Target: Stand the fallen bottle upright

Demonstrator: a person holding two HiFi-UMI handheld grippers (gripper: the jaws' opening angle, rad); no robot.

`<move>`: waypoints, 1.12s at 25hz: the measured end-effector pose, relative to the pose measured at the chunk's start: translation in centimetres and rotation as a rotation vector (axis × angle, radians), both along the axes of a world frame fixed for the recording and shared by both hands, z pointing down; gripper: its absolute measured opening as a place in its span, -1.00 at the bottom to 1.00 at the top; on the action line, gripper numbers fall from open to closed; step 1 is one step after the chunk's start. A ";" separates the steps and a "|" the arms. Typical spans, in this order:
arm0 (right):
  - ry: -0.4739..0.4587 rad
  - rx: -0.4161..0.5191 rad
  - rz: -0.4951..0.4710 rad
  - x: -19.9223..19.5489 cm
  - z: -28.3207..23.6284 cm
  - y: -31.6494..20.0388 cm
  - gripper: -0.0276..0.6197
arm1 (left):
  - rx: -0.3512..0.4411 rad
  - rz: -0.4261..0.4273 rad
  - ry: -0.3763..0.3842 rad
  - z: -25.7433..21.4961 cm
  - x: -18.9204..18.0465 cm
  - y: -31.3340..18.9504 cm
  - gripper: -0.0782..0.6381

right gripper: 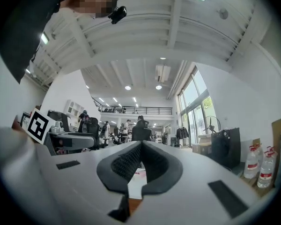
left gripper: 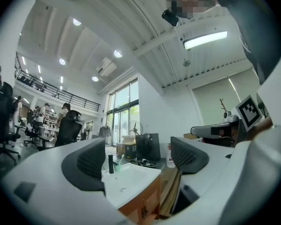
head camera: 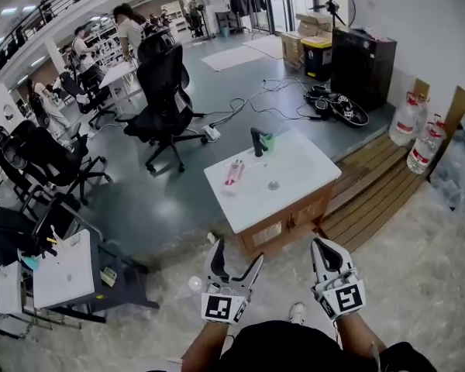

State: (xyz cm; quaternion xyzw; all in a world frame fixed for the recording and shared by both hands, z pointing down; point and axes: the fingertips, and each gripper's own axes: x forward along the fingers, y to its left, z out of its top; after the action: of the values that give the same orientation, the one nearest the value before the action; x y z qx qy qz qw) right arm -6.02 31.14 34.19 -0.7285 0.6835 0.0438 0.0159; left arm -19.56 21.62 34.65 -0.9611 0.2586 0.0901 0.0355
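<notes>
Bottle (head camera: 234,172) lay flat on worktop (head camera: 310,165), long axis pointing away, straight ahead of the spread, empty left hand-held gripper (head camera: 236,256). Right hand-held gripper (head camera: 325,246) was pressed together and sat farther off.

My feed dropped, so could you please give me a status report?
Left gripper open, right gripper shut, both empty. Pink bottle lying flat on sink top, near faucet. Path to it open.

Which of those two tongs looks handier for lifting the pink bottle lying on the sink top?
Left, probably: the left tongs are open and nearer the pink bottle; the right tongs are shut and further off to the side.
</notes>
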 end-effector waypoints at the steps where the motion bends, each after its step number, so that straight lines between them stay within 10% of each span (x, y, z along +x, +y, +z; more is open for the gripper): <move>1: 0.004 -0.013 -0.010 1.0 0.2 -0.4 -0.87 | -0.004 -0.011 0.015 -0.3 0.9 -0.3 0.36; 8: -0.031 0.011 -0.049 7.6 1.2 -3.2 -0.87 | 0.021 -0.023 -0.145 2.2 7.0 -2.1 0.36; 28: -0.003 -0.063 -0.123 15.1 3.1 -11.6 -0.87 | -0.096 -0.097 -0.188 5.7 12.5 -9.7 0.35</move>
State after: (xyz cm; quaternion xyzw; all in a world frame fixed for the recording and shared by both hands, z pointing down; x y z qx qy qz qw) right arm 9.03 19.56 37.30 -0.6853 0.7280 0.0201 -0.0032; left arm -7.11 11.89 40.39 -0.9523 0.3044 -0.0146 0.0179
